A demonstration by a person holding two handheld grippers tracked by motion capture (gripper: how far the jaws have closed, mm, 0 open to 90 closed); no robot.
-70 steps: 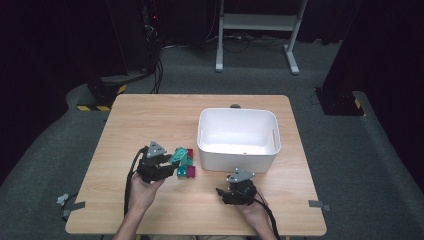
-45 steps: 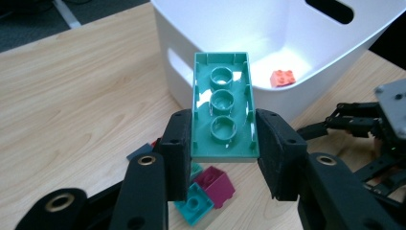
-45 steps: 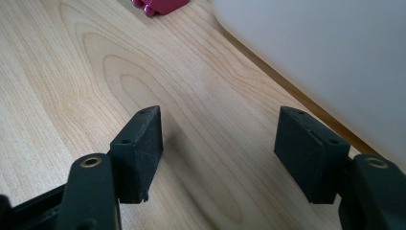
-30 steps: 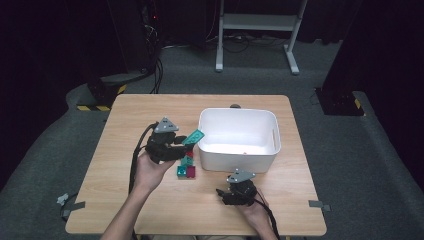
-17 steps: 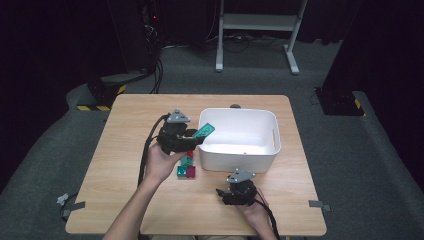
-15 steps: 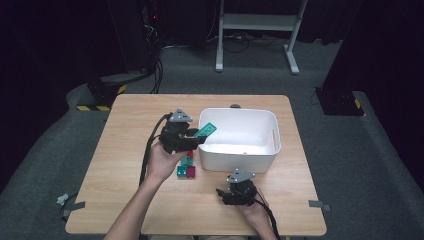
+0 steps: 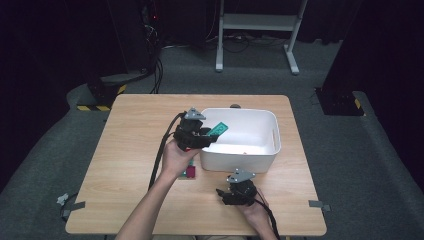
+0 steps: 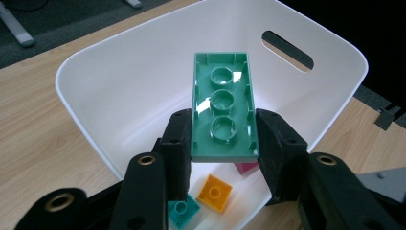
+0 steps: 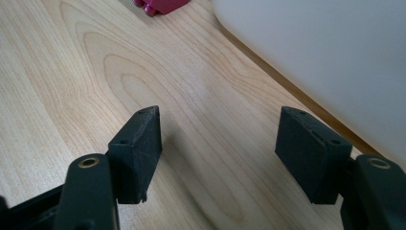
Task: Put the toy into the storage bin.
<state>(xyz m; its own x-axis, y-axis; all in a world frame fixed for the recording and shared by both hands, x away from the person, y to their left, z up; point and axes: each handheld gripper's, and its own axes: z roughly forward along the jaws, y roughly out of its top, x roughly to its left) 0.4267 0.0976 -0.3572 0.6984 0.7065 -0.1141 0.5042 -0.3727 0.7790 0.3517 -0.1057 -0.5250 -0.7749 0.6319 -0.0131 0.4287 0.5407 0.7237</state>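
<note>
A: Nearest us, the right claw (image 7: 231,192) sits low on the counter (image 7: 125,145), jaws wide apart with only bare wood between them, just in front of the white bin (image 7: 272,145).

B: And the left claw (image 8: 222,139) is clamped on the green brick (image 8: 222,108), underside up, held over the bin's near rim.

A: Below it, inside the bin: an orange brick (image 8: 214,192), a teal one, a pink one.
</note>
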